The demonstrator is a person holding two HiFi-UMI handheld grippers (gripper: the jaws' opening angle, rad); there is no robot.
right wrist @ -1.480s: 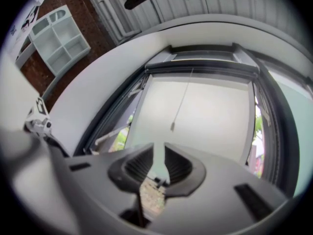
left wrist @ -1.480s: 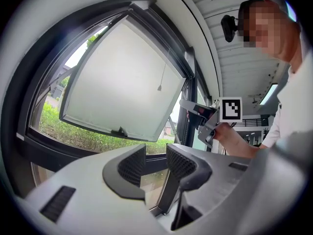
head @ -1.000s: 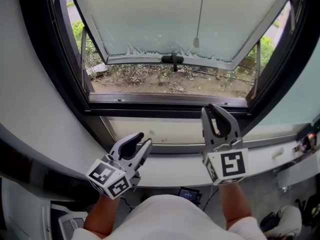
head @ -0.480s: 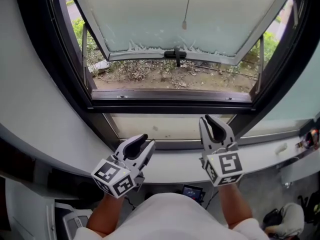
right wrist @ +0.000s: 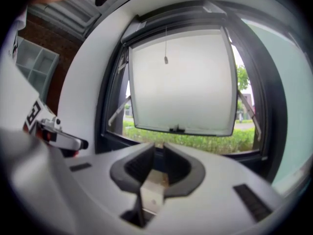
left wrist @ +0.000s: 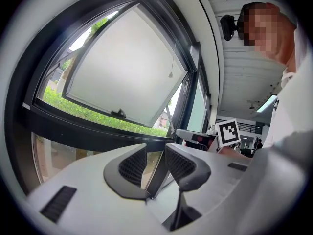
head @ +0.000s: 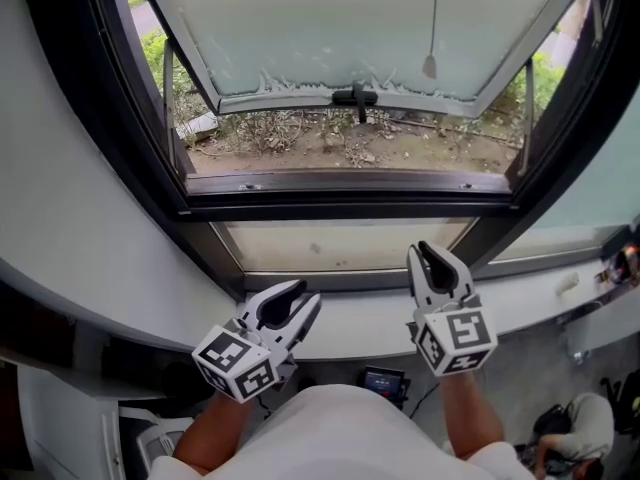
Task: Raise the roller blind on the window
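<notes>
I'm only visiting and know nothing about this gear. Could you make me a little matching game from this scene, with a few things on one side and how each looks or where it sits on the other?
Things:
1. pull cord
2. window handle
3. window pane
4. left gripper

Descriptions:
A. frosted, swung outward
B. jaws apart, nothing between them
C. hangs in front of the glass
D. black, at the pane's bottom edge

Pairs: 1-C, 2-D, 3-A, 4-B

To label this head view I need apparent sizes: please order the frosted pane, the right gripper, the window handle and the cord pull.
1. frosted pane, by far.
2. right gripper, enlarged by nearness to the camera.
3. window handle.
4. cord pull, slightly smaller than the handle.
</notes>
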